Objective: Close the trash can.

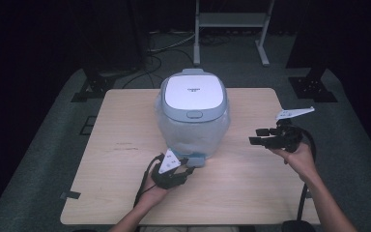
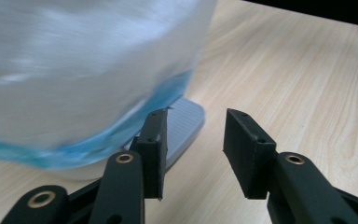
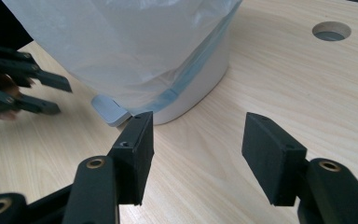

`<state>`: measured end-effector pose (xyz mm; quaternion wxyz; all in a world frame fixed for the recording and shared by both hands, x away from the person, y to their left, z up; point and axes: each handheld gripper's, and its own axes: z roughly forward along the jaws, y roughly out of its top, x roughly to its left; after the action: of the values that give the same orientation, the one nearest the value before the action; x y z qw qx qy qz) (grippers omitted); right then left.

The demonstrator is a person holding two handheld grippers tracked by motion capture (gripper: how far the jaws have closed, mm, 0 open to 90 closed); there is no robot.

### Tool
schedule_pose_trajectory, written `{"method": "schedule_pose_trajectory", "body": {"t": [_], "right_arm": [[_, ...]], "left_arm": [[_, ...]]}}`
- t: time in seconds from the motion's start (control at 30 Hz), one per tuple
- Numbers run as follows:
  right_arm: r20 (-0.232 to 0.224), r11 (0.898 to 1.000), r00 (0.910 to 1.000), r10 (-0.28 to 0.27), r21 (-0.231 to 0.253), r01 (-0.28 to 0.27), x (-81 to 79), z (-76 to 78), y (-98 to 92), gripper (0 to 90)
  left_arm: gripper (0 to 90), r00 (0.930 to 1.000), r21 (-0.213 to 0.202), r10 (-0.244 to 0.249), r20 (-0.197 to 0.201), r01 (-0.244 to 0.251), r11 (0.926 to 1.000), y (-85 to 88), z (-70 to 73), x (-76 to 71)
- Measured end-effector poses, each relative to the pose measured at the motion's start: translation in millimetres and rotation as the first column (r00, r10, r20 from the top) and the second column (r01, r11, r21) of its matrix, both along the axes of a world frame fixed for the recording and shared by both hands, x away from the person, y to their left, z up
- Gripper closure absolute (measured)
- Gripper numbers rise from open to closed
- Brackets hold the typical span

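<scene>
Centrally on the pale wood-grain table (image 1: 125, 140) stands a rounded white pedal bin (image 1: 193, 99), wrapped in crinkled translucent plastic, its flat grey pedal (image 2: 184, 123) at the base. The left gripper (image 1: 186, 170), jaws parted and empty, sits just beside that pedal. The right gripper (image 1: 256, 136), jaws also apart, empty, lies well off the bin's other side.

My bin (image 1: 193, 92) has a white lid framed in pale grey-blue, and its grey pedal (image 2: 186, 123) sticks out at the foot. The bag (image 1: 193, 133) over its body is a milky, see-through white with a bright blue band (image 2: 121, 135) along its lower edge. My table (image 1: 125, 125) is light wood with fine grain lines. Both my hand-held grippers, left (image 1: 186, 169) and right (image 1: 256, 136), are black, with brass-coloured rivets and white-grey plates on top.
</scene>
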<state>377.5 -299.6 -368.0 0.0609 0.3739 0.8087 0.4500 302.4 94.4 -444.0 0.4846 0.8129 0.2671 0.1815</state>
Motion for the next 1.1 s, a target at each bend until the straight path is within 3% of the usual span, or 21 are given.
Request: {"method": "schedule_pose_trajectory", "body": {"t": [0.07,0.37,0.83,1.1], "right_arm": [[0.0,1.0,1.0,-0.008,-0.013,0.008,-1.7,-2.4,-0.7,41.0],[0.0,1.0,0.9997,-0.024,-0.015,0.024,-6.5,-12.6,-5.1,39.6],[-0.009,0.998,0.9981,-0.062,0.005,0.062,-21.1,-32.3,-19.8,38.1],[-0.005,0.997,0.9968,-0.08,0.002,0.08,-30.4,-42.0,-26.3,37.8]], "left_arm": [[55.9,0.9997,-0.013,0.013,-0.021,-0.013,0.9998,12.4,5.5,3.7],[52.4,0.9991,-0.026,0.043,-0.002,-0.043,0.9988,32.2,16.7,9.6],[47.0,0.995,-0.074,0.1,-0.005,-0.1,0.9922,55.7,20.6,15.7],[45.1,0.9904,-0.068,0.138,-0.009,-0.138,0.988,74.0,18.7,16.9]]}}
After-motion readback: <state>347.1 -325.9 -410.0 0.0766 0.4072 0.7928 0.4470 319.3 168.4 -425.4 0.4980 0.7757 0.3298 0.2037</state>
